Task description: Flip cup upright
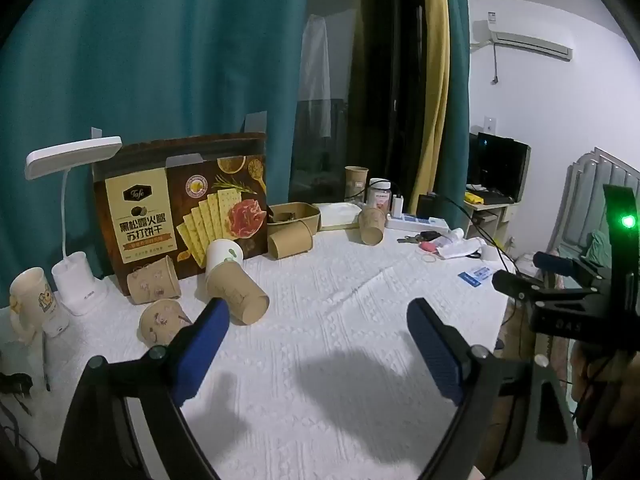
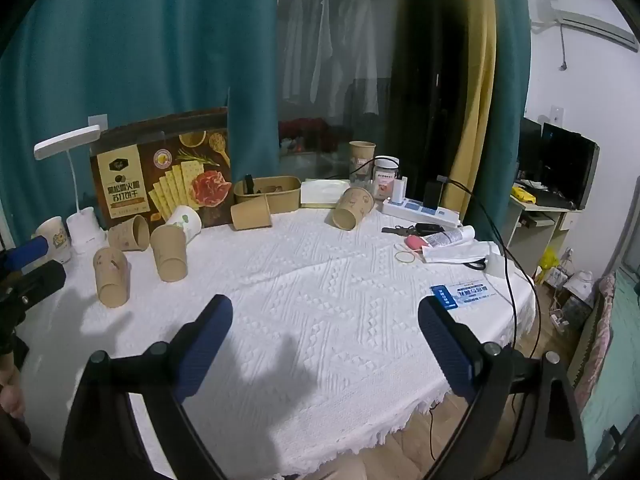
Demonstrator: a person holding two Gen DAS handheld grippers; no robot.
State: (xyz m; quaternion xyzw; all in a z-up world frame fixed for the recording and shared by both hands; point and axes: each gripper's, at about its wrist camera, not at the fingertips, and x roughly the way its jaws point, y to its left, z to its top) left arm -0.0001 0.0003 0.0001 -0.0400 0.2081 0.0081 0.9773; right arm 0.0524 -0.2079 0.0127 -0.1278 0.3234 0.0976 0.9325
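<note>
Several brown paper cups lie on their sides on the white tablecloth (image 2: pixel 320 300). One cup (image 1: pixel 236 294) lies just beyond my left gripper's left fingertip; it also shows in the right wrist view (image 2: pixel 170 254). Two more lie close by (image 1: pixel 160 322) (image 1: pixel 154 280), with a white cup (image 1: pixel 224 254) behind. Others lie further back (image 2: pixel 251 212) (image 2: pixel 354 208). My left gripper (image 1: pixel 320 316) is open and empty above the cloth. My right gripper (image 2: pixel 326 314) is open and empty over the table's middle.
A cracker box (image 1: pixel 180 212) stands at the back left beside a white desk lamp (image 1: pixel 74 216) and a mug (image 1: pixel 34 300). A tray (image 2: pixel 268 192), upright cup (image 2: pixel 362 160), jar, power strip (image 2: pixel 420 208), keys and papers sit at the back right. The table edge (image 2: pixel 400 432) is near.
</note>
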